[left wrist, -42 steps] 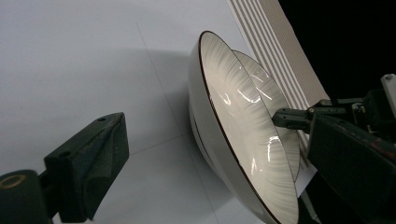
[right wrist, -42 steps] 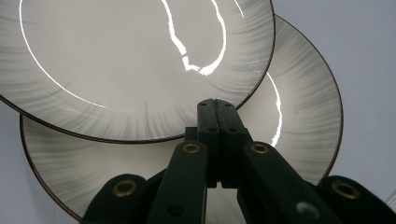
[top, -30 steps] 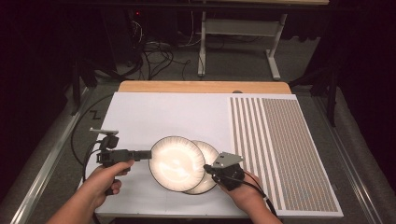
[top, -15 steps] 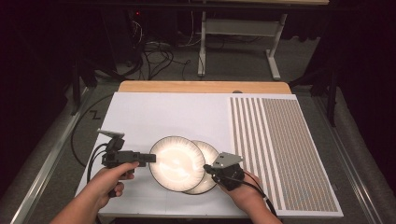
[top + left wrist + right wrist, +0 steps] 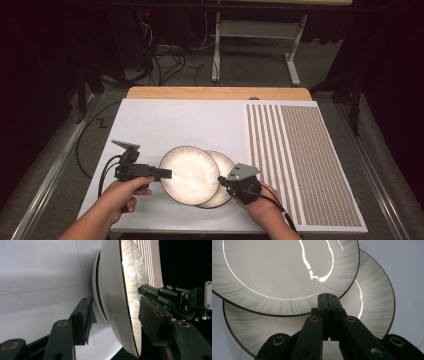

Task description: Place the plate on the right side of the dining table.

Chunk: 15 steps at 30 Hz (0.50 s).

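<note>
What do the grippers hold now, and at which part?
Nothing yet: the left gripper, its jaws just closing, straddles the upper plate at its rim, unclamped; the right gripper is shut, empty.

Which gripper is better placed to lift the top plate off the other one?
Left. The left gripper, jaws just closing, straddles the top plate rim; the right gripper is shut, tips on the lower plate.

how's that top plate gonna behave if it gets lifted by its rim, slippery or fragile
The top plate looks glazed: bright glare streaks suggest a slick surface, so a rim grip may slip. It seems rigid, probably ceramic, so it likely chips or breaks if dropped. It lies overlapping the lower plate, so it may slide on it. The left gripper straddles its rim, its fingers just closing.
</note>
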{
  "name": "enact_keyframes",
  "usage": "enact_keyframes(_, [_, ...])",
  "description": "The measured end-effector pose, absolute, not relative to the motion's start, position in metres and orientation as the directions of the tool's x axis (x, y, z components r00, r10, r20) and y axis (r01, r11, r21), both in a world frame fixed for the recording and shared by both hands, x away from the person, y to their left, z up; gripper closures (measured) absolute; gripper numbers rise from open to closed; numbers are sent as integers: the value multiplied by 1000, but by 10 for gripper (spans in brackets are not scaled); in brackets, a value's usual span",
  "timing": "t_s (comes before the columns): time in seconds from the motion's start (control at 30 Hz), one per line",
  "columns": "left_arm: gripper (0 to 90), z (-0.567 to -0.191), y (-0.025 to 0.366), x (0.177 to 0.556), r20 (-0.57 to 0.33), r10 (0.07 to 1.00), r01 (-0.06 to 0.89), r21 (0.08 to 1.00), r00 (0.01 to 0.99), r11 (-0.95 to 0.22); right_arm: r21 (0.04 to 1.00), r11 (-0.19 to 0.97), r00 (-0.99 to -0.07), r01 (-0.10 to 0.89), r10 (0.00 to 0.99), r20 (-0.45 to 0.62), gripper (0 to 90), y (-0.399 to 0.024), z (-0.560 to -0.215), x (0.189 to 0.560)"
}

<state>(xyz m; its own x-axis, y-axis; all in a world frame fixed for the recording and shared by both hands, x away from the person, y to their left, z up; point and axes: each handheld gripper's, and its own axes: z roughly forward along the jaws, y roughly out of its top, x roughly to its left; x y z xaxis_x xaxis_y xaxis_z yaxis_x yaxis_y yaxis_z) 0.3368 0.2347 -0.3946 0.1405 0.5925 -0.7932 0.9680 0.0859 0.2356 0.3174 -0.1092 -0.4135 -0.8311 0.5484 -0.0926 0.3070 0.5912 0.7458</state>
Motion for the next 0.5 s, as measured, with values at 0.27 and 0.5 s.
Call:
enact_keyframes(0.27, [593, -395, 229, 340, -766, 631, 971, 222, 121, 83, 746, 592, -831, 305, 548, -94, 900, -109, -414, 317])
enact_keyframes(0.5, [664, -392, 227, 344, -750, 651, 972, 222, 119, 78, 745, 594, -832, 303, 546, -97, 900, -109, -414, 317])
